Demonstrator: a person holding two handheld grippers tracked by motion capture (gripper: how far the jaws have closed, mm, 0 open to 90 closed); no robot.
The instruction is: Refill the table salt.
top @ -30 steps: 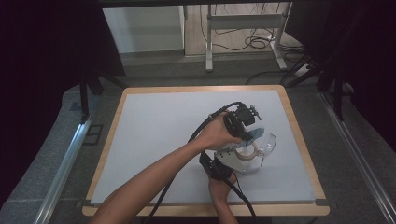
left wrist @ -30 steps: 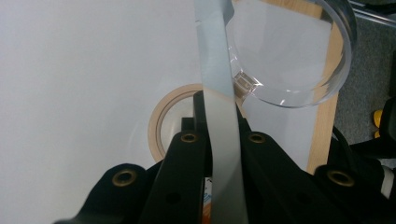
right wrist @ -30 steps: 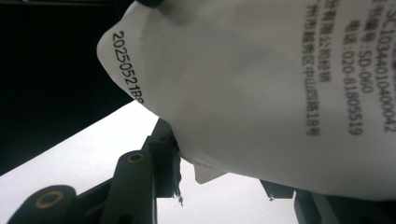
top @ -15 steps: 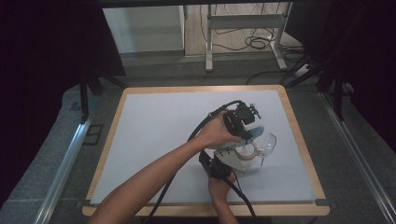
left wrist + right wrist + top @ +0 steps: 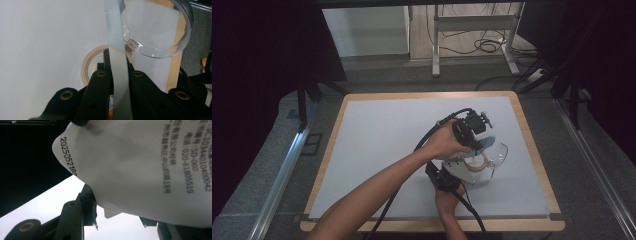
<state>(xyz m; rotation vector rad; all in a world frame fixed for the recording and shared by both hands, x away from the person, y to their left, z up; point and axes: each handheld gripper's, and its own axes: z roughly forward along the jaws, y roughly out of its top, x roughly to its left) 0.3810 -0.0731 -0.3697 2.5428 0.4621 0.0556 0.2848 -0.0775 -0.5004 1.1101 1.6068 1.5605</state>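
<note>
The left tongs [image 5: 117, 75] were shut on a thin grey strip [image 5: 115, 37] above the table [image 5: 377, 135]. The right tongs [image 5: 117, 217], part open, gripped a printed packet [image 5: 150, 167]. Both seemed light, limp and tearable; edges suit gripping best.

The counter [image 5: 377, 135] in front of me wears a pale grey mat inside a light wooden rim [image 5: 523, 125]. Beyond its far edge stands a white metal frame [image 5: 472, 35] on the wooden floor, with black cables [image 5: 484, 46] coiled loosely beside its foot (a bit of a tangle). Dark drapes [image 5: 267, 55] hang at either side, and grey carpet [image 5: 592, 165] runs round the counter, crossed on my left by a metal rail [image 5: 279, 180].
</note>
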